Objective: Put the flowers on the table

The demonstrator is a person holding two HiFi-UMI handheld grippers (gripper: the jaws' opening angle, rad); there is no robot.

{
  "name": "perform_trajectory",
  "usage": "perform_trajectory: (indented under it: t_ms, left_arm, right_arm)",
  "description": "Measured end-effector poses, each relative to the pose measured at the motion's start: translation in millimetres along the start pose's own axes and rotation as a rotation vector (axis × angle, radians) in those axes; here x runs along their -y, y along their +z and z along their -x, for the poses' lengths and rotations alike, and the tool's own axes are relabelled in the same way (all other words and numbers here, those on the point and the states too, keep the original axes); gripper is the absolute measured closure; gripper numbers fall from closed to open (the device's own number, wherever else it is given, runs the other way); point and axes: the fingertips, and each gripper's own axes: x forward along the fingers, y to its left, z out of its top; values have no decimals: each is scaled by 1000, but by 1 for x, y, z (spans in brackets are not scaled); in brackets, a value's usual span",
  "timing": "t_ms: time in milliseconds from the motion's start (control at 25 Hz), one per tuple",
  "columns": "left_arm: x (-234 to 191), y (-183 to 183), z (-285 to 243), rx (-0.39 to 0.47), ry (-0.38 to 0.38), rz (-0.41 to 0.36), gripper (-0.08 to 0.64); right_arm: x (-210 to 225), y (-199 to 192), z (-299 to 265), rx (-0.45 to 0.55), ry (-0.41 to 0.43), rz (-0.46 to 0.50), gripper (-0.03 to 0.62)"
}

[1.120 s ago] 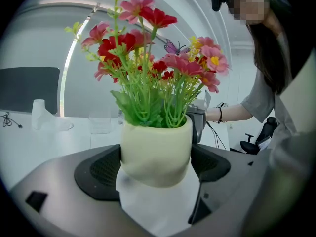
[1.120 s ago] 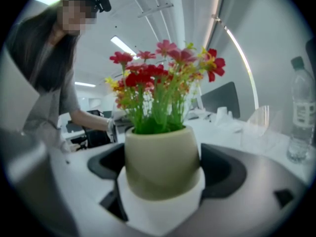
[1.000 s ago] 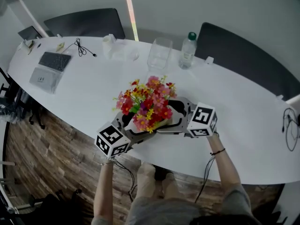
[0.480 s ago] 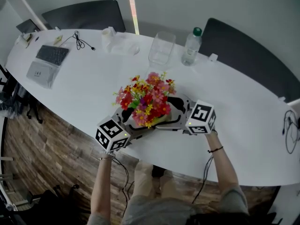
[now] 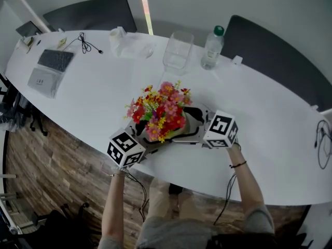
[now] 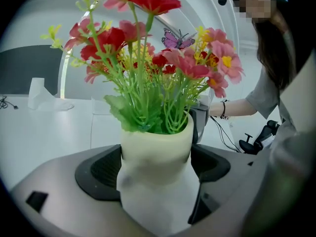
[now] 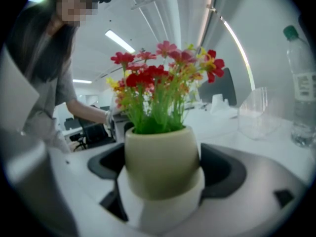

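Note:
A bunch of red, pink and yellow artificial flowers (image 5: 158, 111) stands in a cream pot (image 6: 156, 147) over the near part of the white table (image 5: 270, 123). From the head view the blooms hide the pot. My left gripper (image 6: 153, 169) comes in from the left with its jaws against both sides of the pot. My right gripper (image 7: 165, 174) grips the same pot (image 7: 162, 158) from the opposite side. The marker cubes of the left gripper (image 5: 124, 149) and the right gripper (image 5: 220, 130) flank the flowers. Whether the pot's base touches the table is hidden.
At the table's far side stand a clear glass container (image 5: 178, 51) and a plastic water bottle (image 5: 212, 48). A keyboard (image 5: 54, 60), a grey device (image 5: 42, 81), a cable (image 5: 85, 42) and a white object (image 5: 118, 38) lie far left. Dark chairs (image 5: 91, 17) stand behind the table. The table's front edge runs just below the grippers.
The grippers and the flowers have stayed almost where they were over the table. Only the head view has shifted slightly.

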Motion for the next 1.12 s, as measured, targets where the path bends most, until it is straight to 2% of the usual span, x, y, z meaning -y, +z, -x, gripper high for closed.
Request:
perform_trajectory:
  t_ms: [400, 720, 1120]
  left_arm:
    - [-3, -7, -3, -20, 13, -5, 120]
    - [-1, -10, -3, -48, 33, -57, 120]
    - [1, -12, -3, -39, 52, -67, 120]
  right_arm:
    - [2, -7, -2, -11, -6, -1, 132]
    - [0, -13, -3, -37, -23, 26, 132]
    - [-2, -16, -2, -40, -30, 21, 132]
